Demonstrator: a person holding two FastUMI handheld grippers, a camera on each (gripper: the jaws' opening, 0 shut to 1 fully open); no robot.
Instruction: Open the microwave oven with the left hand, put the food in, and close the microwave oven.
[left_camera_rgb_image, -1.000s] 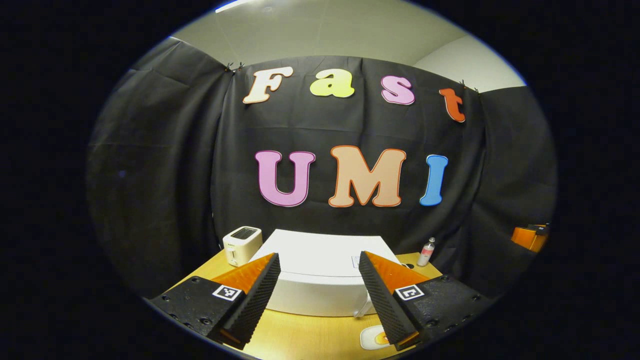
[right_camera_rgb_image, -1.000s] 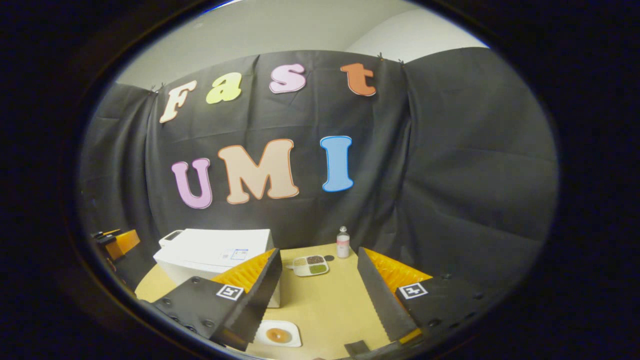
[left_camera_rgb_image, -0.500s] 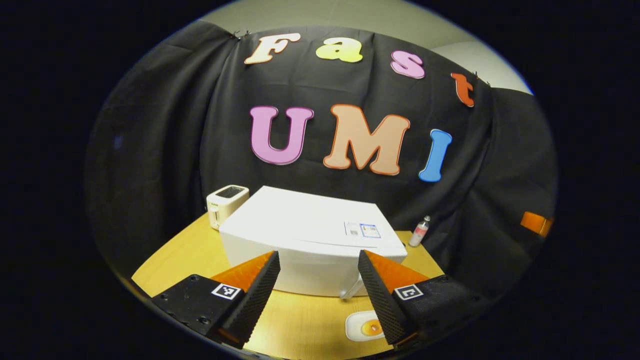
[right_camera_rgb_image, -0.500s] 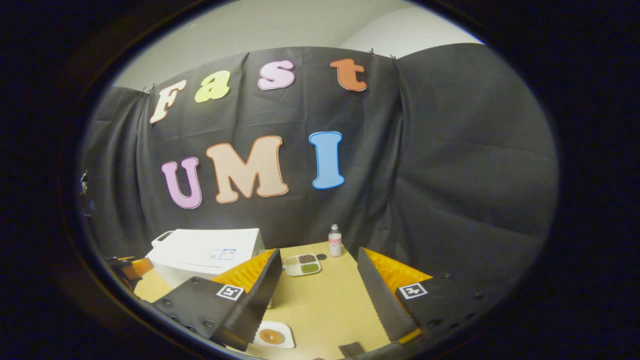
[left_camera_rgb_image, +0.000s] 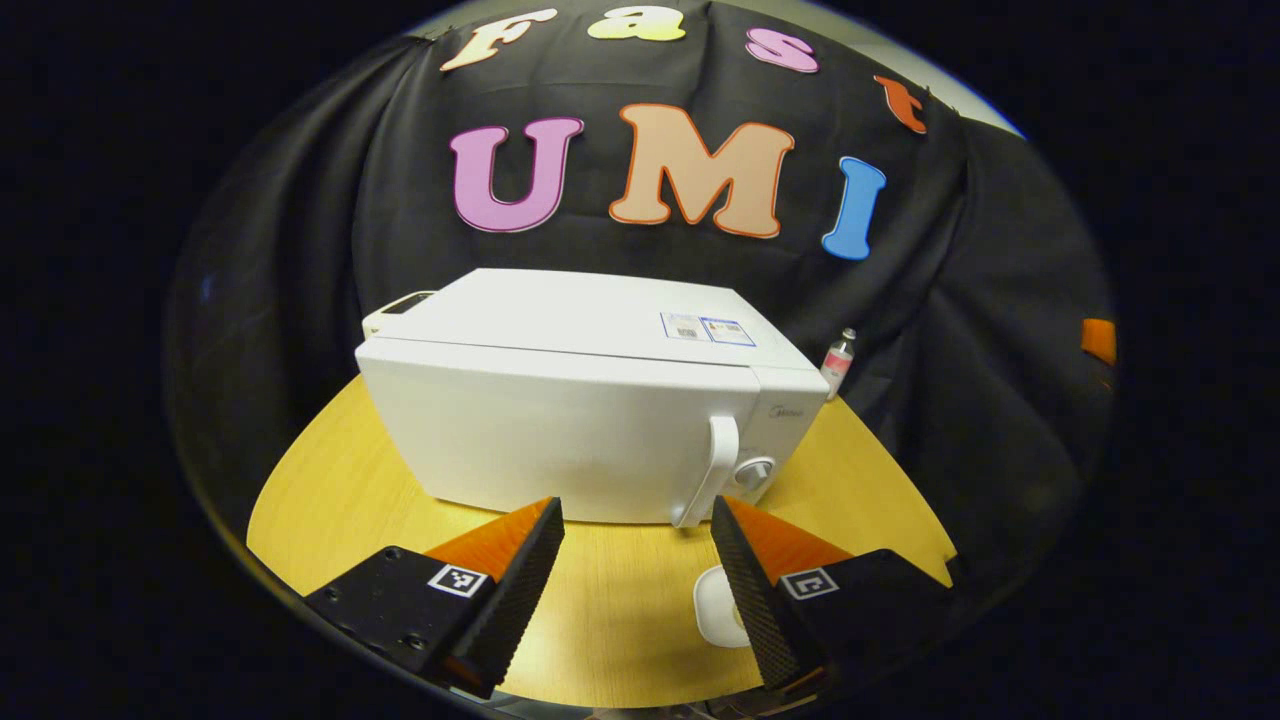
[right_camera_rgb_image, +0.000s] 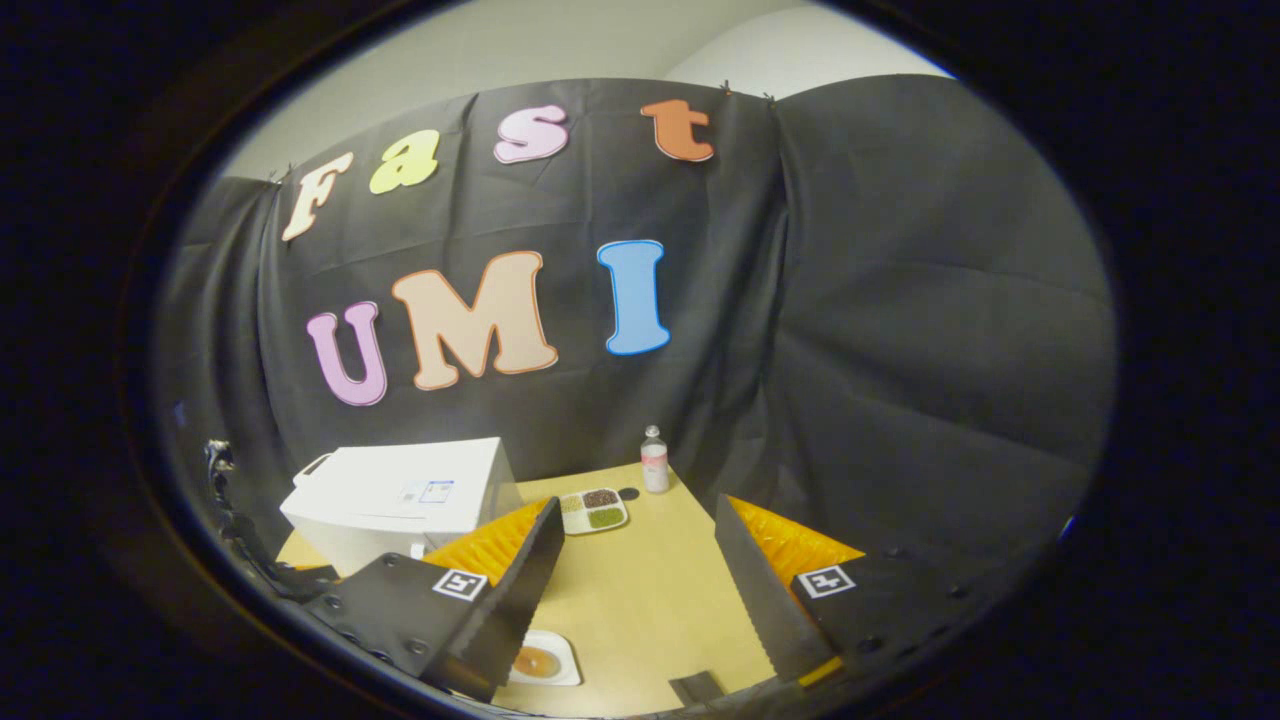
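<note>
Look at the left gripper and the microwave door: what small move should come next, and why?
Probably ease the left gripper forward and a little right, so its open fingers straddle the door handle. The microwave door looks closed, the handle stands upright just beyond the fingertips, untouched, and the plate of food waits on the table.

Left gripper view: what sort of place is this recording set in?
Likely a staged kitchen booth, not a real home: a white microwave oven on a wooden table, with black cloth hung behind.
</note>
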